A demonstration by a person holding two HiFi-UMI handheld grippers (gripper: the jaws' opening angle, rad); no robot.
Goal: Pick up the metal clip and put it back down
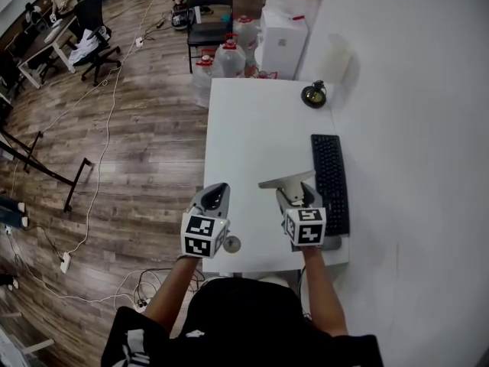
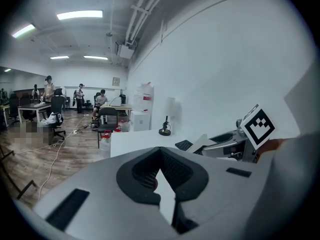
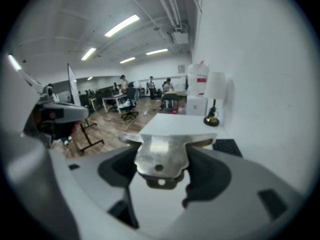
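The metal clip is a flat silvery piece with wide wings, held just above the white table, right of its middle. My right gripper is shut on it. In the right gripper view the clip fills the space between the dark pads and sticks out forward. My left gripper hovers at the table's left edge, level with the right one. Its jaws meet at the tips with nothing between them. From the left gripper view, the right gripper shows on the right.
A black keyboard lies along the wall, just right of the right gripper. A small black lamp stands at the far right corner. A small round disc sits by the near edge. Water bottles and a chair stand beyond the table.
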